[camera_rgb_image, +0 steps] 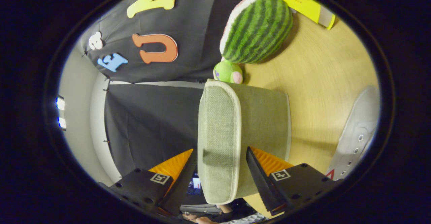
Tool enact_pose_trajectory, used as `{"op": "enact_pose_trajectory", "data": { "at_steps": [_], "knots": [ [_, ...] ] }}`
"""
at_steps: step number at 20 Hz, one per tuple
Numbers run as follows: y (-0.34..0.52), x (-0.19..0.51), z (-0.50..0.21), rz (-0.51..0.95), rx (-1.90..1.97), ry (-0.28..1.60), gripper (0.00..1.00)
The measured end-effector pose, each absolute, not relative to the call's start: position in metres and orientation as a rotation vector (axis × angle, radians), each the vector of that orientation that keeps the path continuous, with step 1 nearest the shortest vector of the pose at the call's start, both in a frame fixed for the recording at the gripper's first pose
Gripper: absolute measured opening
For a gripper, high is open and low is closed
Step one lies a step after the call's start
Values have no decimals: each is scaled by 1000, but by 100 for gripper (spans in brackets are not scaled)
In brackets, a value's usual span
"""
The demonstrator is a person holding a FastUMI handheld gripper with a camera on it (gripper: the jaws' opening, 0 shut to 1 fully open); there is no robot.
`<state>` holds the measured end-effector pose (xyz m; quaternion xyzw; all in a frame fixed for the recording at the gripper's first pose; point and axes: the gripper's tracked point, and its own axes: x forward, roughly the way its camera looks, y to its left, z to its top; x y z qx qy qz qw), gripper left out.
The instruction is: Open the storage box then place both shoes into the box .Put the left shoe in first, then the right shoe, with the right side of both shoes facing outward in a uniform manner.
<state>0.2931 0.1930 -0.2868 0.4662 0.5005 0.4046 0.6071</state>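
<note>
The claw (220, 170) is straddling the box (242, 133) lid's edge (219, 129), fingers not visibly pressing it, so the opening step is underway, and next it probably needs clenching and lifting, with a shoe (357, 133) lying beside on the tabletop (320, 69).

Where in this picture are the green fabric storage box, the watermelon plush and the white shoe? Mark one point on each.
green fabric storage box (266, 116), gripper view, on its woven side panel, between the fingers.
watermelon plush (259, 28), gripper view, on its striped rind.
white shoe (360, 126), gripper view, on the upper near the eyelets.
</note>
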Motion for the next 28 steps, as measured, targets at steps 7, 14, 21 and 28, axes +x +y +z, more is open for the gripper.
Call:
{"op": "enact_pose_trajectory", "data": {
  "at_steps": [7,14,21,28],
  "knots": [
    [184,305,-292,893,1055,1129,37],
    [174,288,-258,931,983,1090,6],
    [194,272,-189,951,917,1015,6],
    [239,255,-142,974,836,979,7]
  ]
}}
